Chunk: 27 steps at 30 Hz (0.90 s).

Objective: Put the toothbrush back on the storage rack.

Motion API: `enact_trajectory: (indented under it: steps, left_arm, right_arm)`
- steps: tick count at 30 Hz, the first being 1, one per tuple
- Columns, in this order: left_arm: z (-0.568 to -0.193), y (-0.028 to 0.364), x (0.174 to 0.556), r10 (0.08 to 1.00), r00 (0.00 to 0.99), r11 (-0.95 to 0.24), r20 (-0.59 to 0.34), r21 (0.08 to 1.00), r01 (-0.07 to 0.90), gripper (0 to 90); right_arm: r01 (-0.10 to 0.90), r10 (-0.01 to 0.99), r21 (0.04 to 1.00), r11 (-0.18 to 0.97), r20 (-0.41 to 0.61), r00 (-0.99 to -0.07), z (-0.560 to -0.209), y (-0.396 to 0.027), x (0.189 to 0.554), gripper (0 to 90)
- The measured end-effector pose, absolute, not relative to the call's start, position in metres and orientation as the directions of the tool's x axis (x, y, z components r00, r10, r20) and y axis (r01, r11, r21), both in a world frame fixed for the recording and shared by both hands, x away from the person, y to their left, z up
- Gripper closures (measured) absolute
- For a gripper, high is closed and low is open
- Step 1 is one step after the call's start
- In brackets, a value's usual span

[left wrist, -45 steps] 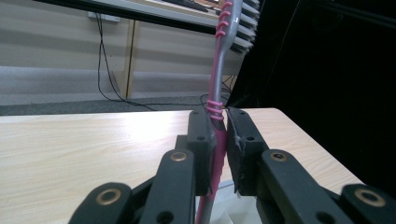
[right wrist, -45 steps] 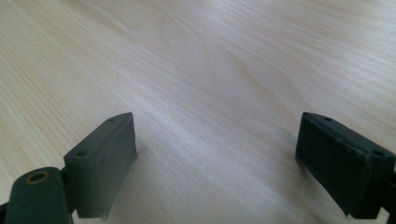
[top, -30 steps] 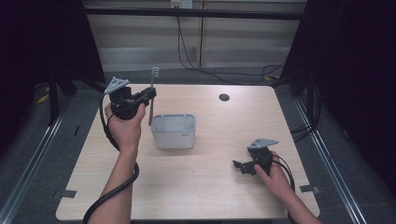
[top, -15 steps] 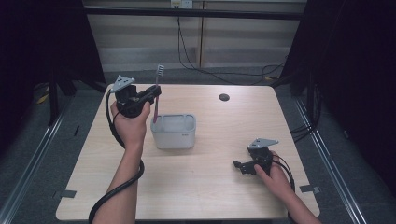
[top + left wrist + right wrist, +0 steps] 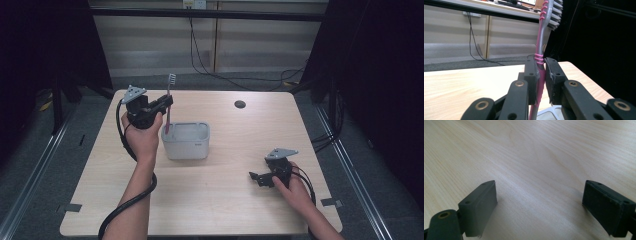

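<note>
The left gripper (image 5: 167, 102) is raised above the desk (image 5: 225, 200) toward its far left corner, just beside the left end of a grey rectangular container (image 5: 186, 141). Its fingers (image 5: 532, 75) are pressed together on a toothbrush (image 5: 541, 62) with a pink and grey handle, held nearly upright with the bristle head at the top. In the high view the toothbrush (image 5: 168, 102) has its lower end down at the container's left end, though whether it touches the inside cannot be told. The container sits left of the desk's middle. The right gripper (image 5: 254, 177) rests low at the near right part of the desk, well apart from the container, with its fingers (image 5: 480, 207) spread wide and nothing between them, bare wood beneath. A small dark round spot (image 5: 240, 104) lies near the far edge.
</note>
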<state>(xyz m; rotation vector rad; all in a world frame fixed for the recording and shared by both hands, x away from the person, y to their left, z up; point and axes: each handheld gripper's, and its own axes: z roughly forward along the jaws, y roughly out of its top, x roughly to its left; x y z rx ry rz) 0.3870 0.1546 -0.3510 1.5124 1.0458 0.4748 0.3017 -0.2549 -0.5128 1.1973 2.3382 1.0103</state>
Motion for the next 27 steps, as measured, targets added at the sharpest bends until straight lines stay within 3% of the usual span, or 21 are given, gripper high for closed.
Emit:
enact_trajectory:
  steps: [27]
  left_arm:
    - [-0.376,0.157,0.387,0.82,0.504,0.088,-0.27,0.93,0.356,80.1]
  right_arm:
    - [0.573,0.803,0.717,0.397,0.03,-0.595,-0.513,-0.255,0.302,11.7]
